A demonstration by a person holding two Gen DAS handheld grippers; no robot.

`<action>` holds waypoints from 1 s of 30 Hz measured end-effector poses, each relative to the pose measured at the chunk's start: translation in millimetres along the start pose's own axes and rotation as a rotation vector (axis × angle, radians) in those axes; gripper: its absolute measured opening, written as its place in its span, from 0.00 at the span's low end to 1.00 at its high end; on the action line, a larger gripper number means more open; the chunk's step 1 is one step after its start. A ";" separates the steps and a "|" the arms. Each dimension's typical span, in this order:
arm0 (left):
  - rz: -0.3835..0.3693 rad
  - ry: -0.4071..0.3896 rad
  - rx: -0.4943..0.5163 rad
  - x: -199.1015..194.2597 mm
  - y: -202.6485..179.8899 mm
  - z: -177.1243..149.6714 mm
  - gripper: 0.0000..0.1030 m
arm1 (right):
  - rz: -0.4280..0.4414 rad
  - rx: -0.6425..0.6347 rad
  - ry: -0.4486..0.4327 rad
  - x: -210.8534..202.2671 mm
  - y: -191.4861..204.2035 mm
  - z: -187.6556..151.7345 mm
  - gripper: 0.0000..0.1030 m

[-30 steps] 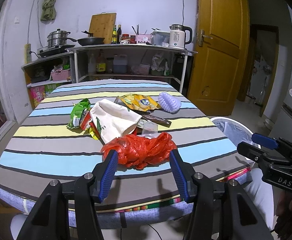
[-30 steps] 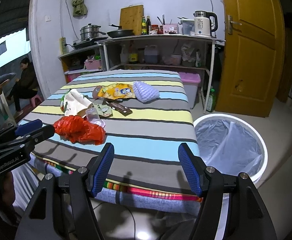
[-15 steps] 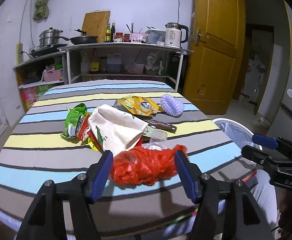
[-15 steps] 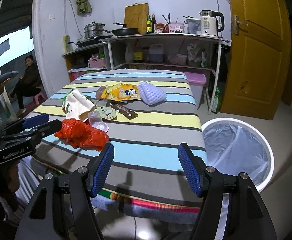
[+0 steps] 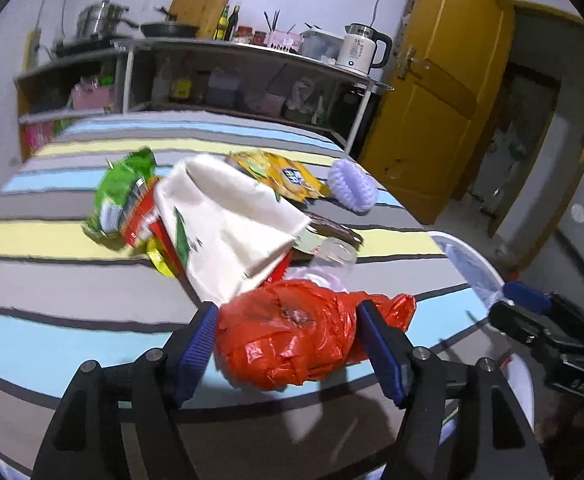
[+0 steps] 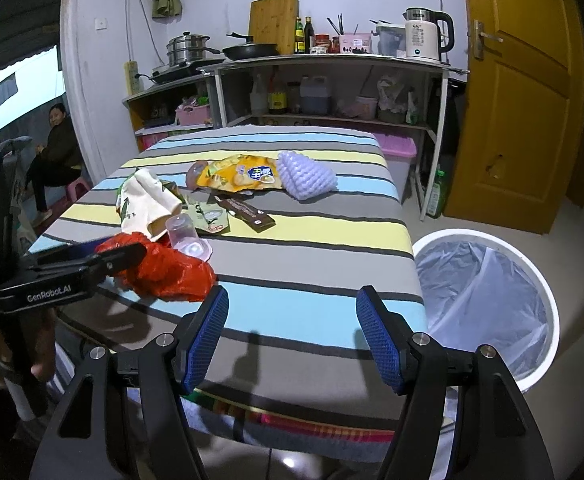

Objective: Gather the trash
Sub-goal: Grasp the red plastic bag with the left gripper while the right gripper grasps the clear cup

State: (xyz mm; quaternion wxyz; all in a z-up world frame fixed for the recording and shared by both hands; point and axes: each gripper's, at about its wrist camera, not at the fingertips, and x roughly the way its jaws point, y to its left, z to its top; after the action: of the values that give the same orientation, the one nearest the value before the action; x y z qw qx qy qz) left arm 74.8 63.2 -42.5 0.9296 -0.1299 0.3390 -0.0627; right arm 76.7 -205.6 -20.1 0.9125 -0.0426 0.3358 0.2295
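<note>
A striped desk stands in a small kitchen, one lined white bin just beside its corner. One crumpled red plastic bag lies near the desk's front edge, between the wide-spread jaws of the left hand-held gripper, its pads not pressing. Behind the bag: one clear cup, one cream paper bag, one purple foam net. The right hand-held gripper hangs wide, empty.

My right gripper hung open over the near edge of the striped table, nothing between its blue pads. To my left, my left gripper reached around the red plastic bag. The lined white trash bin stood on the floor just beside the table.
</note>
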 end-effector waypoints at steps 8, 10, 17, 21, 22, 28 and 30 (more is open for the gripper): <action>-0.022 -0.011 0.023 -3.9 -9.0 -3.6 0.55 | -0.004 -0.002 0.001 2.7 0.2 2.1 0.65; -0.026 -0.016 0.012 -7.5 -8.4 -4.1 0.54 | -0.003 -0.004 0.001 2.2 0.4 1.4 0.65; -0.022 -0.089 -0.011 -39.3 -5.4 -0.9 0.53 | 0.009 -0.025 -0.008 2.3 5.9 6.2 0.65; 0.008 -0.132 -0.025 -58.2 2.7 5.7 0.54 | 0.031 -0.051 -0.017 7.4 16.3 11.5 0.65; 0.017 -0.139 -0.030 -61.8 5.5 6.8 0.54 | 0.038 -0.056 -0.019 9.8 18.4 13.3 0.65; 0.071 -0.162 -0.063 -74.4 29.0 9.7 0.54 | 0.087 -0.095 -0.022 32.0 41.0 25.7 0.64; 0.081 -0.162 -0.074 -75.6 36.1 10.2 0.54 | 0.104 -0.106 -0.014 42.2 47.6 30.1 0.59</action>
State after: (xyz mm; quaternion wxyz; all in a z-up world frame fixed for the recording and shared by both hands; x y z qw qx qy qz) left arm 24.8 115.3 1.2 0.9504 -0.1547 0.2698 -0.0017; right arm 101.5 -139.7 -19.9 0.8982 -0.0717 0.3184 0.2945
